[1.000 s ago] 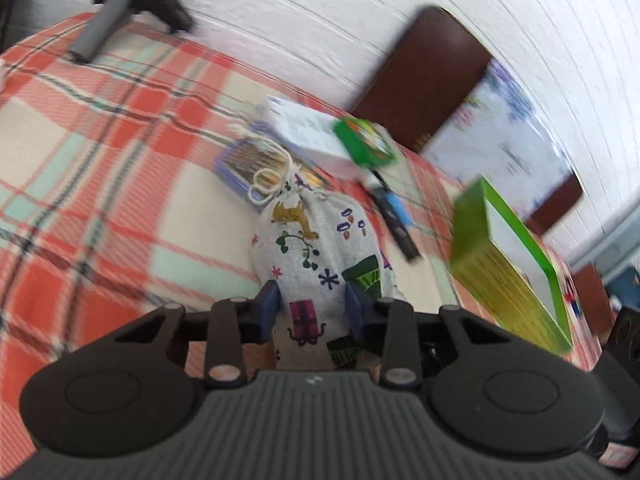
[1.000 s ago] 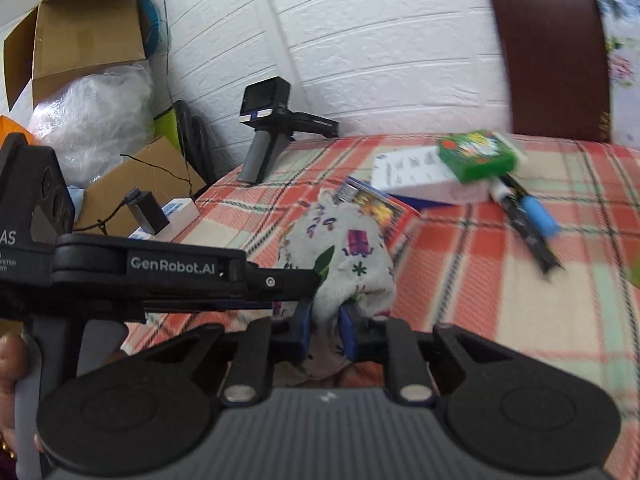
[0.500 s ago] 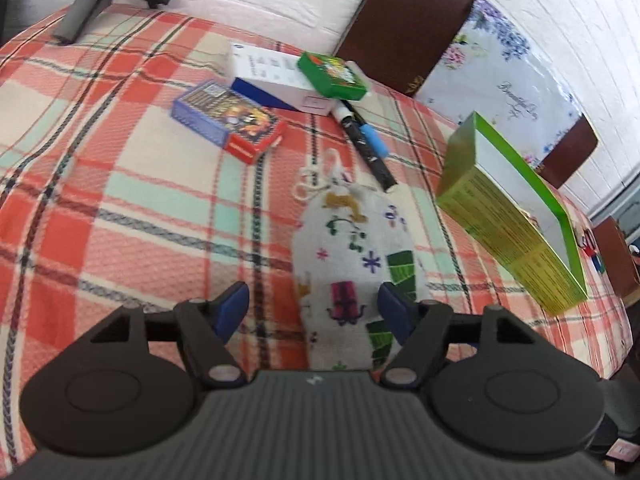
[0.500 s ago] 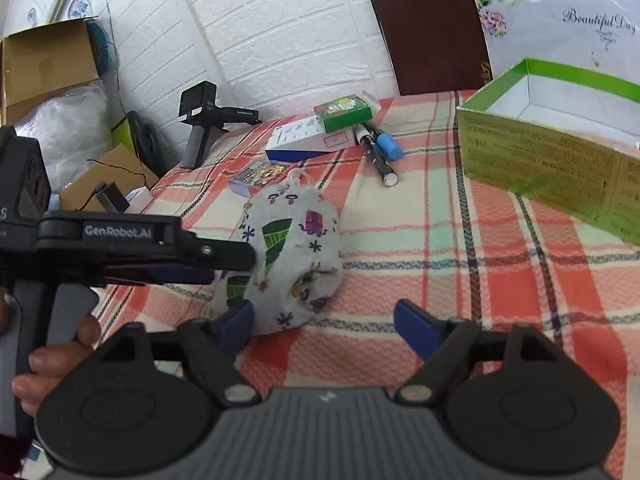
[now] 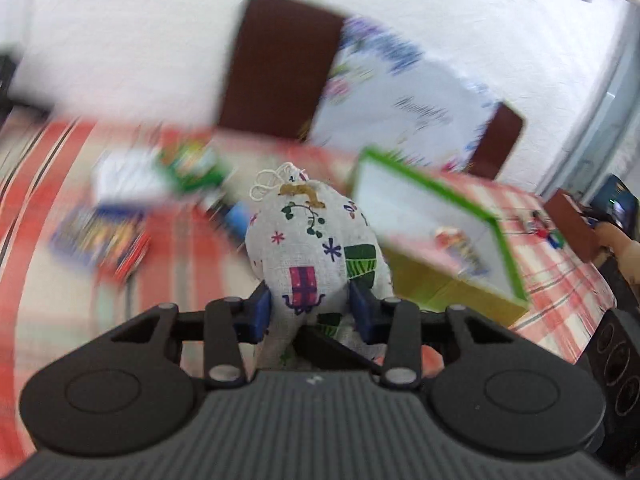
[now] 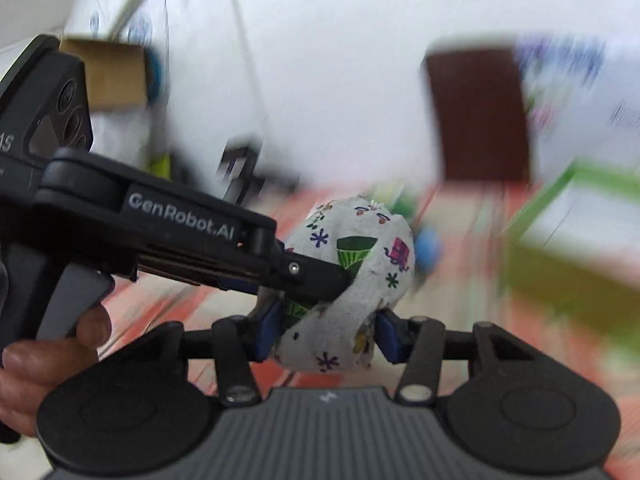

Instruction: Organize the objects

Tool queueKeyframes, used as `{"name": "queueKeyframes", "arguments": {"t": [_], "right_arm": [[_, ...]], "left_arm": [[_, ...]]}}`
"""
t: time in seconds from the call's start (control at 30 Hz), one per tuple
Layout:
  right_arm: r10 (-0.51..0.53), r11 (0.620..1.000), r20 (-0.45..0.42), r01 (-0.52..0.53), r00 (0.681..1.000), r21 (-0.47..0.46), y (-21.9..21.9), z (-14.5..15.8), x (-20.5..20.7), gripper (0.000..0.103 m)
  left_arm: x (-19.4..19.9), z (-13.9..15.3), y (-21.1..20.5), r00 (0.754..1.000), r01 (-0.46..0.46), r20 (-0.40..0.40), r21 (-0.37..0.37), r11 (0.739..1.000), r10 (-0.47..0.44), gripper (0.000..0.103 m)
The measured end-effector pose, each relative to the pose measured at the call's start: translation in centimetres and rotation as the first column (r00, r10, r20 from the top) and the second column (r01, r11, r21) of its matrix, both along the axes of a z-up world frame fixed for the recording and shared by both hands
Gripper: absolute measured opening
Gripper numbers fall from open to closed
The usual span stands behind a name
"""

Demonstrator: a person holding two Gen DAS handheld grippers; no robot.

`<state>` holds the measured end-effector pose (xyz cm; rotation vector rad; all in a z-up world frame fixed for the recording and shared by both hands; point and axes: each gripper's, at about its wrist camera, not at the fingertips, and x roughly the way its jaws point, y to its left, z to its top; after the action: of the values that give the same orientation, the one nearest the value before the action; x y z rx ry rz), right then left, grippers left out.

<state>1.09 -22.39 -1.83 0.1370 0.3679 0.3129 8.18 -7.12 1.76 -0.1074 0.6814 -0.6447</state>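
Note:
A white drawstring bag (image 5: 316, 240) printed with small coloured figures sits between the blue pads of my left gripper (image 5: 311, 312). The jaws are closing and the pads squeeze its lower part. In the right wrist view the same bag (image 6: 360, 248) is also pinched between the blue pads of my right gripper (image 6: 327, 334), whose jaws are closing too. The left gripper's black finger (image 6: 316, 274) reaches in from the left and digs into the bag's side. The bag looks raised off the plaid tablecloth (image 5: 180, 256). An open green box (image 5: 440, 216) lies just right of the bag.
Everything behind the bag is motion-blurred. Small boxes (image 5: 188, 168) and a blue-red pack (image 5: 100, 240) lie on the cloth at the left. Brown chair backs (image 5: 280, 64) stand against the white wall. A person's hand (image 6: 48, 352) holds the left gripper's handle. A cardboard box (image 6: 112, 76) sits at far left.
Half a second ago both grippers stood open around the bag lying on the cloth. Now both have closed on it and it is lifted, with the views swinging toward the green box.

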Motion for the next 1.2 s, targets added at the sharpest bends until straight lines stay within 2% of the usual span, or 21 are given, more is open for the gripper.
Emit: {"name": "queueKeyframes", "arguments": {"t": [0.1,0.2,0.23,0.27,0.3,0.33,0.37,0.4,0.47,0.53,0.63,0.77,0.87,1.07,1.2], "right_arm": [[-0.130,0.991,0.090,0.130,0.987,0.001,-3.9,1.1,0.7,0.048],[-0.242,0.970,0.088,0.242,0.966,0.022,-7.9,0.9,3.1,0.049],[-0.277,0.961,0.081,0.276,0.957,0.024,-9.1,0.5,4.3,0.052],[-0.322,0.947,0.063,0.322,0.945,0.011,-10.1,-0.2,5.9,0.066],[-0.358,0.934,0.013,0.358,0.934,-0.021,-10.9,-1.0,7.7,0.079],[-0.403,0.914,-0.056,0.399,0.914,-0.066,-11.6,-1.8,9.3,0.088],[-0.446,0.895,-0.113,0.438,0.888,-0.084,-12.2,-2.5,10.3,0.083],[-0.433,0.901,-0.149,0.430,0.889,-0.053,-12.8,-2.9,10.4,0.079],[-0.428,0.901,-0.118,0.433,0.896,0.018,-13.2,-3.4,8.4,0.078],[-0.439,0.898,-0.061,0.440,0.896,0.001,-12.4,-3.8,6.5,0.082],[-0.448,0.894,-0.009,0.448,0.894,0.020,-11.3,-3.8,3.6,0.082],[-0.447,0.895,0.029,0.446,0.894,0.031,-9.4,-3.3,0.2,0.083],[-0.420,0.905,0.042,0.422,0.907,-0.048,-7.5,-2.7,-0.2,0.083],[-0.306,0.952,-0.096,0.302,0.947,-0.052,-4.3,-3.3,-0.2,0.082],[-0.258,0.966,-0.180,0.253,0.949,-0.051,-1.9,-4.2,0.4,0.080]], "left_arm": [[1.8,1.7,-5.3,0.993,0.091,0.076,-0.004,0.996,-0.090,0.044],[4.6,1.2,-10.8,0.984,0.139,0.109,0.016,0.990,-0.140,0.048],[5.6,0.6,-12.6,0.981,0.141,0.124,0.048,0.989,-0.146,0.055],[6.6,-0.2,-14.4,0.980,0.129,0.139,0.102,0.986,-0.142,0.062],[7.3,-1.1,-15.9,0.982,0.096,0.144,0.168,0.981,-0.120,0.062],[8.2,-2.2,-17.1,0.987,0.057,0.136,0.230,0.971,-0.090,0.060],[8.8,-3.1,-17.7,0.992,0.030,0.112,0.274,0.961,-0.063,0.060],[8.8,-3.3,-17.6,0.993,0.009,0.112,0.265,0.964,-0.040,0.059],[7.7,-3.1,-16.4,0.991,0.016,0.126,0.231,0.973,-0.046,0.060],[6.3,-2.7,-15.3,0.987,0.015,0.151,0.233,0.972,-0.051,0.061],[4.1,-2.1,-13.4,0.986,0.013,0.158,0.207,0.978,-0.046,0.061],[2.2,-2.7,-11.5,0.986,-0.022,0.166,0.254,0.967,-0.022,0.062],[1.3,-3.3,-9.7,0.989,-0.068,0.143,0.271,0.960,0.030,0.063],[0.1,-4.3,-4.7,0.982,-0.184,0.109,0.318,0.930,0.157,0.063],[0.0,-5.6,-0.9,0.969,-0.246,0.074,0.344,0.906,0.235,0.063]]}}
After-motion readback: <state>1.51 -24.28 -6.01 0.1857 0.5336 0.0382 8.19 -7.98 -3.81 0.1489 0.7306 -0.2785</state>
